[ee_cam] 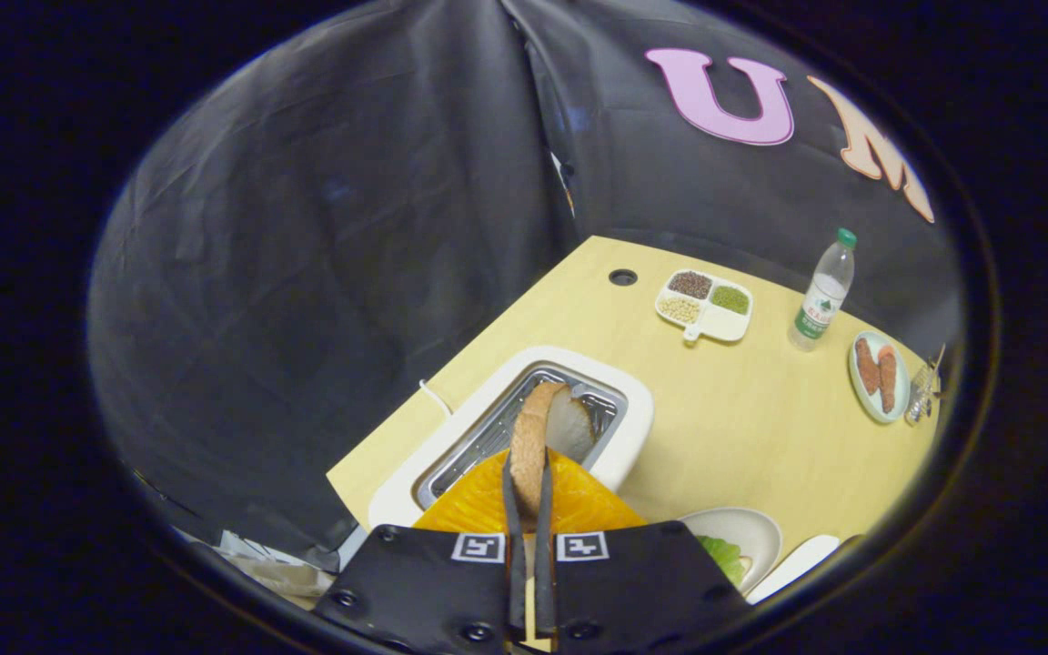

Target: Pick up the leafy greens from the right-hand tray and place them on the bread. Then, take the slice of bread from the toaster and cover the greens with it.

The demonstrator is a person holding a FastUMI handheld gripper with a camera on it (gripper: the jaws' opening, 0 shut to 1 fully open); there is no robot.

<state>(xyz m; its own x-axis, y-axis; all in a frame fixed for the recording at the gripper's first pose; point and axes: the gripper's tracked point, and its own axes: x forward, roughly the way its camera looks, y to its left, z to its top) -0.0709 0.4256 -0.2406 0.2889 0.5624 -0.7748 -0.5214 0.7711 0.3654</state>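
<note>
Jaws point(529, 487) clenched on the slice of bread point(535, 435), both fingers pressing its faces, so the slice stands on edge between them with its crust uppermost. The slice is held just above the toaster point(619, 437), whose open slot point(497, 428) lies directly beneath; the grip near the lower part of the slice appears chosen to lift it straight out without tilting. Just beside the jaws on the right, a white plate point(751, 532) carries leafy greens point(726, 555), judged to be the destination where the slice will cover them. Beyond, the pale wooden bench point(742, 428) bears a 3-compartment dish of grains point(704, 306), a water bottle point(822, 296) and a plate of sausages point(879, 376), all well apart. Black cloth walls enclose the booth.
</note>
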